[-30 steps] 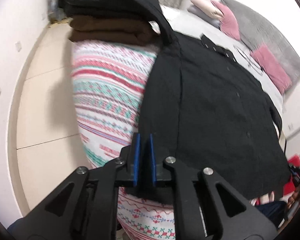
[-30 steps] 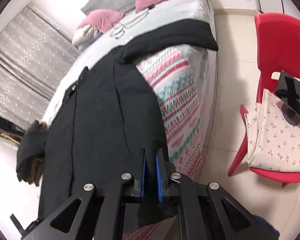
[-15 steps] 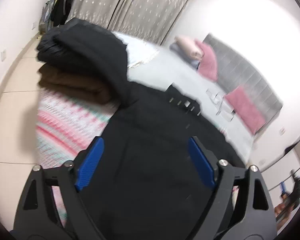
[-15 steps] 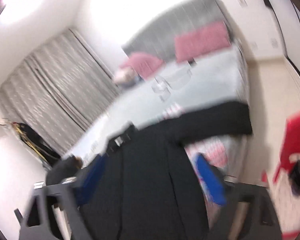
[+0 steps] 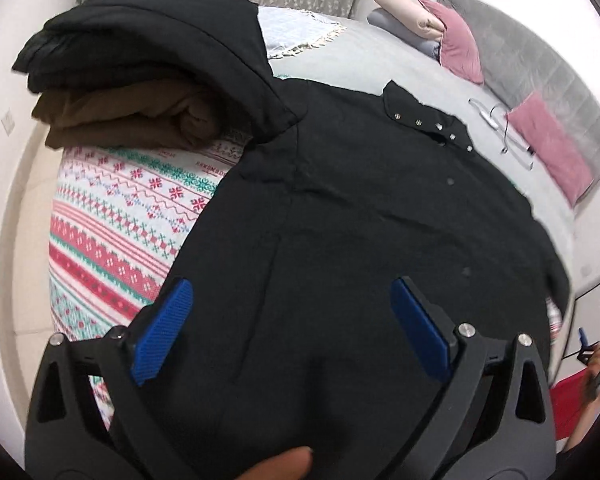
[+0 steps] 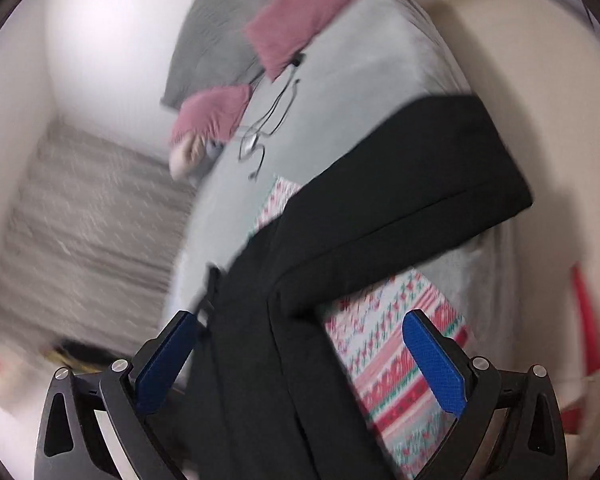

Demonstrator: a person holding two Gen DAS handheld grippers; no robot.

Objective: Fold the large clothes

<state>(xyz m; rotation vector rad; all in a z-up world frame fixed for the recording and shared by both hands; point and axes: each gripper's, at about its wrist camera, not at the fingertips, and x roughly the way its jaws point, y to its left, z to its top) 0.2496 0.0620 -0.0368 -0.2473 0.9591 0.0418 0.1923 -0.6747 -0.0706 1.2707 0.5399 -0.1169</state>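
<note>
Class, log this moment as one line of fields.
stage: shirt flat on bed | left gripper: opening, empty | right gripper: open, empty | one sleeve on folded pile

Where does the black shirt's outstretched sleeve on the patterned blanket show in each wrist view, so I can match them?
Left wrist: that sleeve shows only as a dark edge at the far right, beyond the shirt body.
Right wrist: the sleeve runs from the centre up to the right, its cuff past the blanket's edge.
Shared landmark: the patterned blanket.
</note>
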